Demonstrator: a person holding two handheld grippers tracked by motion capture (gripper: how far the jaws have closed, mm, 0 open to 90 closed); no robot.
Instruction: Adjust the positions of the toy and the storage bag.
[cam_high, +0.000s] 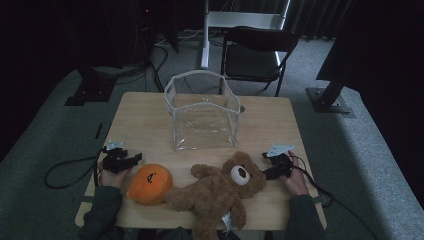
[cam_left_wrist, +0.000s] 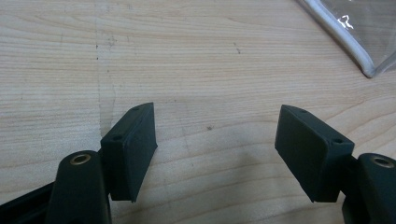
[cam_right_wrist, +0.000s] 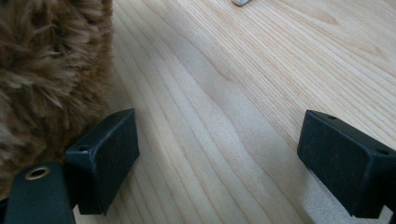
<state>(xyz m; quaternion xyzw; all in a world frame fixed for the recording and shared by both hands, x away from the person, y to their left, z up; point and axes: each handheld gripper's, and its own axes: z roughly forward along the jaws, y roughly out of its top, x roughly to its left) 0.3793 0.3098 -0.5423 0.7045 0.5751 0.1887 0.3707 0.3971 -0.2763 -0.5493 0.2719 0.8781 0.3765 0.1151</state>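
Biggest risk here, I think: the right gripper is sitting right by the teddy bear, and if it's closing on loose fur only, the bear is probably slipping out or dragging sideways into the orange plush that is touching its arm. The floppy body could also be catching the rim of the clear bag standing just behind the bear.

Both grippers are released, 2 jaws spread wide with bare table between them. In the right gripper view the bear's fur is brushing the outside of the left-hand jaw, not lying between them. The left gripper is hovering just left of the orange plush, away from the bear.
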